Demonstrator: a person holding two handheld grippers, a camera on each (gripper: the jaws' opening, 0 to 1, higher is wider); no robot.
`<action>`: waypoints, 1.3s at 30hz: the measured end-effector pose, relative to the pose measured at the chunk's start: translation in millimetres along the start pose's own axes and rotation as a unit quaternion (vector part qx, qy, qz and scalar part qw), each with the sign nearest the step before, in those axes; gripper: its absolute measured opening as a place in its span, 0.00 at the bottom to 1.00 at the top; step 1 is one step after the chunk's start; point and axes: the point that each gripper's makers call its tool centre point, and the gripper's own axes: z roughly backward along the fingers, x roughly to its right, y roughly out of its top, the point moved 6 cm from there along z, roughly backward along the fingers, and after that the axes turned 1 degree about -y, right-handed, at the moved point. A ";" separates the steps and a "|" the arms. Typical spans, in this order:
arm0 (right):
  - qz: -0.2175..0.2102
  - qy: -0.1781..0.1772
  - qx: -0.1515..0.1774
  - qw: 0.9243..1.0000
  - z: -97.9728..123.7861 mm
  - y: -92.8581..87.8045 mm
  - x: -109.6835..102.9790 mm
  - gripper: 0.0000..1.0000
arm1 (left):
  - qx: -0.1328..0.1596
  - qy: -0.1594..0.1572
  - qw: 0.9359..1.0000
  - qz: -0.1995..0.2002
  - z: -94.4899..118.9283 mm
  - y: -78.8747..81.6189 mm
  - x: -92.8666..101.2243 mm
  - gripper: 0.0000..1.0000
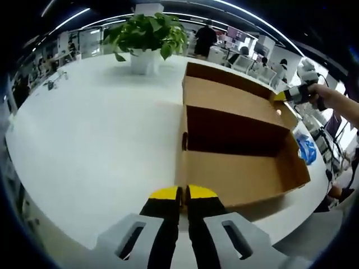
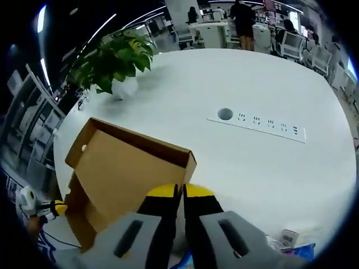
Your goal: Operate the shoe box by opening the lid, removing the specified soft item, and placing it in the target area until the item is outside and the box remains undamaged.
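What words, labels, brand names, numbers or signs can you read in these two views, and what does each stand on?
None can be read.
Cardboard shoe box: plain, no print showing.
White table: no print; its socket strip bears no legible marking.
Background screens: too small and blurred to read.

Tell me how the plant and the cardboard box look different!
The plant is green and leafy, while the box is plain brown cardboard. The plant stands upright in a white pot, while the box lies low and wide with its lid open. The plant sits farther back on the white table; the box is close to the left gripper, whose yellow-tipped fingers pinch its near wall. Both rest on that same table.
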 end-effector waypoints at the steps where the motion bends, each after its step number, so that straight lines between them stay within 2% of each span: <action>1: 0.003 0.000 0.002 1.000 1.1 0.7 -0.4 0.01 | 0.000 -0.001 1.000 0.000 0.0 0.1 -0.1 0.01; 19: 0.042 0.005 0.047 0.998 34.9 5.1 -15.3 0.00 | 0.010 -0.011 1.000 0.016 0.7 -0.1 -1.0 0.01; 39: 0.090 0.005 0.102 0.991 73.9 -10.1 -37.1 0.00 | 0.020 -0.013 1.000 0.018 -0.2 -1.1 -1.4 0.01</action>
